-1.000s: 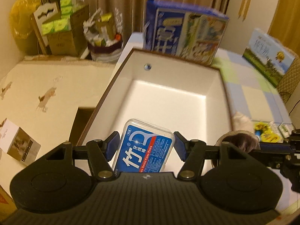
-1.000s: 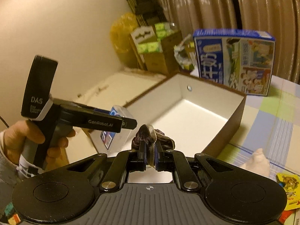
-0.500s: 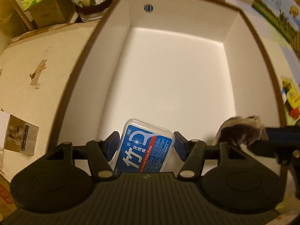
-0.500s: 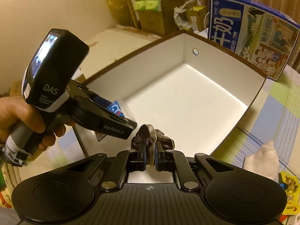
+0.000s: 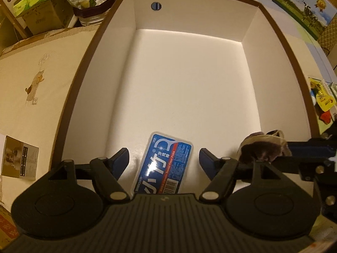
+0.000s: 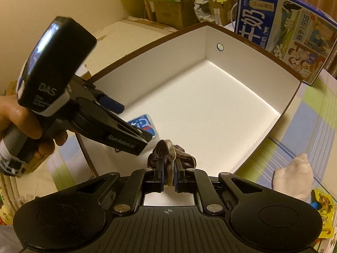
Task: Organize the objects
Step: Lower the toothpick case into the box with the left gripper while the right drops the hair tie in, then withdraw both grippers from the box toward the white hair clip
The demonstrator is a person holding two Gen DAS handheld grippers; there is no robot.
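Note:
A blue-labelled clear floss pick case (image 5: 166, 164) lies flat on the floor of the white box with a brown rim (image 5: 284, 42), near its front wall. My left gripper (image 5: 164, 158) hangs open just above it, one finger on each side, touching nothing. In the right wrist view the same case (image 6: 144, 124) shows past the left gripper (image 6: 130, 122), which a hand holds. My right gripper (image 6: 168, 168) is shut on a dark brown crumpled cloth (image 6: 171, 154) and hovers over the box's front right corner; the cloth (image 5: 263, 149) also shows in the left wrist view.
Blue milk cartons (image 6: 284, 27) stand behind the white box (image 6: 231, 48), and another carton (image 5: 303, 6) at the far right. A white cloth (image 6: 292, 175) and yellow packets (image 5: 322, 99) lie on the checked tablecloth to the right. Cardboard boxes (image 5: 38, 14) sit at the back left.
My left gripper has opened and let go of the floss pick case, which now lies on the box floor. Both grippers have moved forward over the box.

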